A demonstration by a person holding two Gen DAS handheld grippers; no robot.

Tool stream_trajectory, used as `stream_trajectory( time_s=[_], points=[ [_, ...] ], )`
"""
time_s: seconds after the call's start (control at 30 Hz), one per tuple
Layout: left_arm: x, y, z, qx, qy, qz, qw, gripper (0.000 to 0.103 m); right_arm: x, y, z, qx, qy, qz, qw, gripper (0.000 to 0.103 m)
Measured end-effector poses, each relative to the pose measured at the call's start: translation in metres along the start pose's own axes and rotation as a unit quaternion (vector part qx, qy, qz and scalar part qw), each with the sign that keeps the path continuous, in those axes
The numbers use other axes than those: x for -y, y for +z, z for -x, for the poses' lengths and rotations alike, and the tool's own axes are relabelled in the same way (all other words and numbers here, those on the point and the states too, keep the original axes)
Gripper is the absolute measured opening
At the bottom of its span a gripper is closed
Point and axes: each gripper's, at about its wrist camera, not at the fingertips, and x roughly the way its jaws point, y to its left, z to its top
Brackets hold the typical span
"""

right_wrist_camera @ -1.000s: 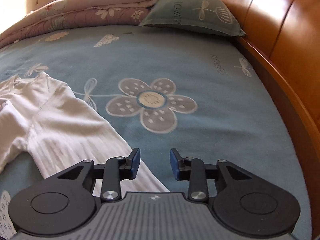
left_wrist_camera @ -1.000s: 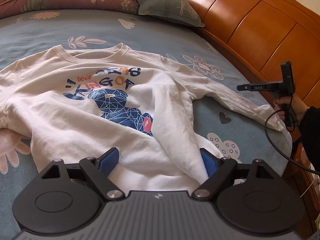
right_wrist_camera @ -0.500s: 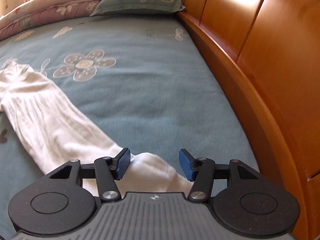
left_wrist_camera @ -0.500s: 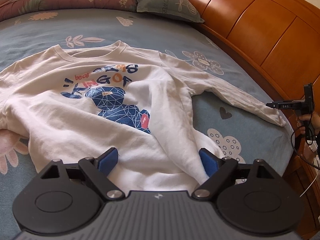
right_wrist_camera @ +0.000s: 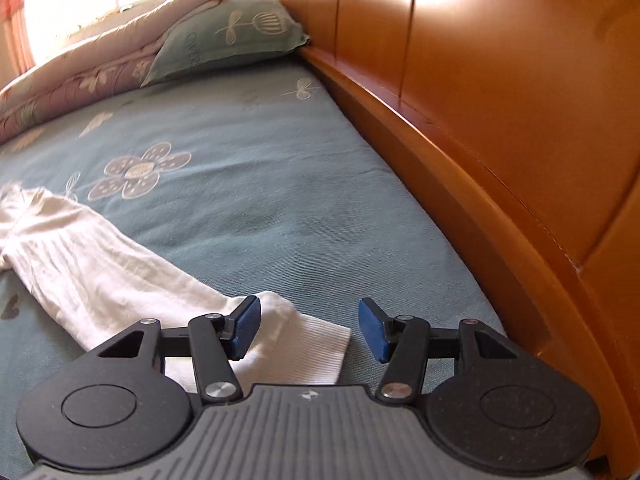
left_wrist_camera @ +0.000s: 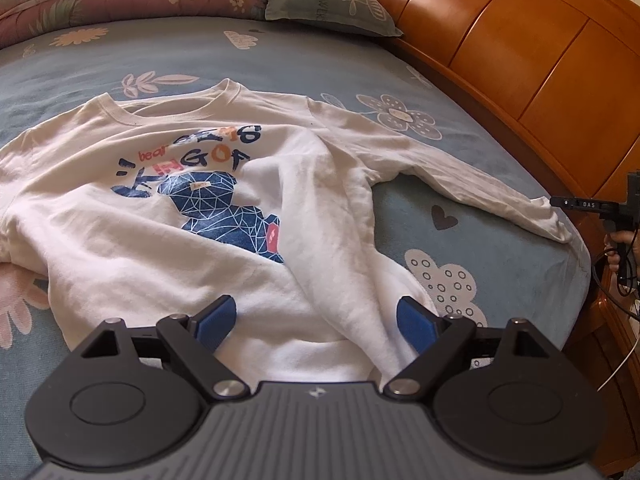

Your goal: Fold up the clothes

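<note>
The white sweatshirt [left_wrist_camera: 168, 216] lies face up on the bed [right_wrist_camera: 280, 184]. Within 1 second the right tongs [right_wrist_camera: 308, 330] have slid along the sleeve to its cuff [right_wrist_camera: 316, 354], gaping, gripping nothing. The left tongs [left_wrist_camera: 316, 322] hang wide open over the hem. A sleeve fold looks likely.

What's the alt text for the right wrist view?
The open right gripper hovers low over the ribbed cuff of a white sleeve lying on a blue floral bedsheet. The cuff sits between the blue pads, ungrasped. A wooden bed frame runs along the right, with a green pillow and folded quilt at the far end.
</note>
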Motion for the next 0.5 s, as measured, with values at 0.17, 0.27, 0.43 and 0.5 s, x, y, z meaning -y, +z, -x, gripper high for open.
stream_trajectory(
  time_s=[0.17,0.27,0.43,0.5],
  points=[
    [0.004,-0.001,0.0,-0.003,-0.001,-0.004,1.0,0.087,-0.014,-0.001,-0.019,-0.033,-0.018,0.044,0.998,0.06],
    [0.004,-0.003,0.0,-0.006,-0.001,-0.002,1.0,0.087,-0.008,-0.009,-0.023,-0.038,-0.018,-0.004,0.999,0.06],
    [0.006,-0.002,-0.002,-0.008,0.001,-0.006,1.0,0.088,-0.01,-0.016,-0.004,-0.025,-0.024,-0.038,0.999,0.036],
    [0.008,-0.002,0.0,-0.005,-0.001,-0.009,0.9999,0.088,-0.009,-0.012,0.007,-0.025,-0.035,-0.058,0.997,0.039]
  ],
)
